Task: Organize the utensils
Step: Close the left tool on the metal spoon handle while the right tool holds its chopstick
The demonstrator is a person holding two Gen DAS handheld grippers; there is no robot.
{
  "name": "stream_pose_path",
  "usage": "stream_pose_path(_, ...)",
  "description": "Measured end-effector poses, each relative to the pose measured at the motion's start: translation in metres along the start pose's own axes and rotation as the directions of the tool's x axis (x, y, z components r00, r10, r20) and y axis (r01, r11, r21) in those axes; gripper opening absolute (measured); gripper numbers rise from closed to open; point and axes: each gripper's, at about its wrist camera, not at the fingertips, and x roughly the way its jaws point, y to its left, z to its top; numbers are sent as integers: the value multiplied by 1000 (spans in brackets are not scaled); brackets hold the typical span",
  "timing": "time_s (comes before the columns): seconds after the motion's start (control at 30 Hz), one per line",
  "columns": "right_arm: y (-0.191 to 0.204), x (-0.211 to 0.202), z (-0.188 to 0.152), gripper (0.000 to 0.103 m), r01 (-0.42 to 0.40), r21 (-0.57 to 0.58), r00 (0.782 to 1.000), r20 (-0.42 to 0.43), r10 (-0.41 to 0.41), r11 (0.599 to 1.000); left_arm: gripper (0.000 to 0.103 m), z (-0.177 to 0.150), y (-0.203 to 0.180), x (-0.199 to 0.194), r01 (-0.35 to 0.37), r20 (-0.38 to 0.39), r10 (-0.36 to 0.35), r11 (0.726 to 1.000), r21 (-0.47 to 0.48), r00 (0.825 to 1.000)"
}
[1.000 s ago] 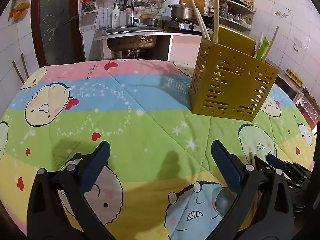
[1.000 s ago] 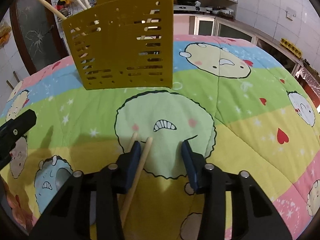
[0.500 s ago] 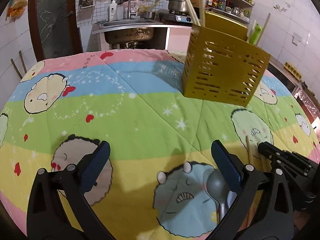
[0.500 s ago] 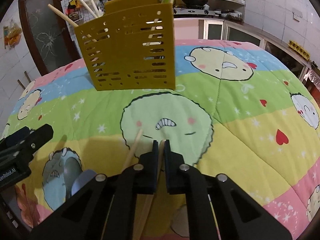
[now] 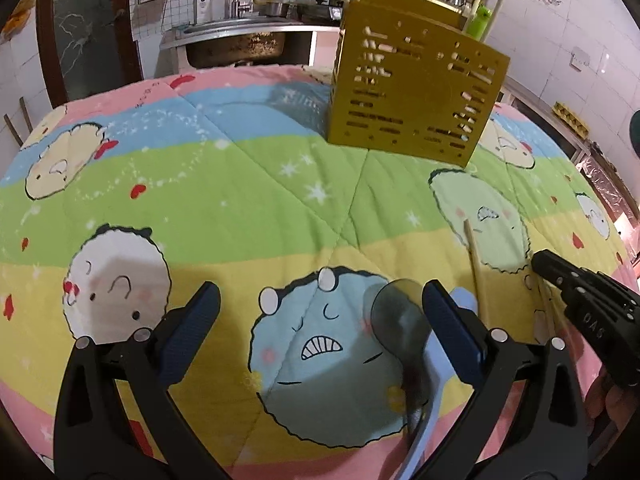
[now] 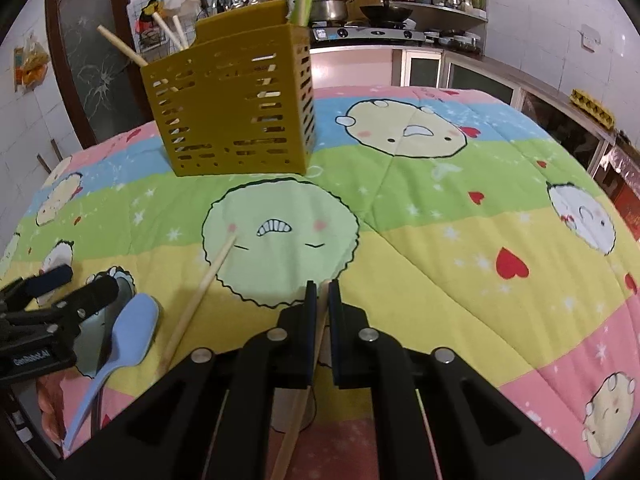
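Since a second earlier our right claw point(image 6: 319, 292) had pinched one chopstick point(image 6: 298, 408), which we feared might pivot loose, while our left claw point(image 5: 320, 320) hung spread.

Both grippers, left gripper point(image 5: 320, 320) and right gripper point(image 6: 323, 300), have matte black plastic arms, silver screws behind the fingers, and ribbed dark blue pads point(image 5: 450, 334); white lettering marks their sides.
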Motion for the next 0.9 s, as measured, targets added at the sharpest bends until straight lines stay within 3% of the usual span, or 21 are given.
stream_pose_path(0.47,-1,4,-2,6,-12,25,1000,-3,12,1000,96,-6,-23,8,1,-42,2,997,71,999)
stream_pose_path(0.6,-2,5,-2,6,-14,32,1000,-10,15,999,89,-6,-29,11,-15,-50,19,996,91,999)
stream_pose_path(0.77,-1,6,-2,6,-9,36,1000,-21,10,999,70,-6,-37,8,2,-48,3,994,111,999)
stream_pose_path(0.8,0,7,-2,6,-5,35,1000,-25,6,999,61,-5,-39,7,12,-49,-6,993,116,999)
stream_pose_path(0.9,0,7,-2,9,-5,42,999,-36,7,999,48,-4,-43,6,25,-57,-18,991,128,998)
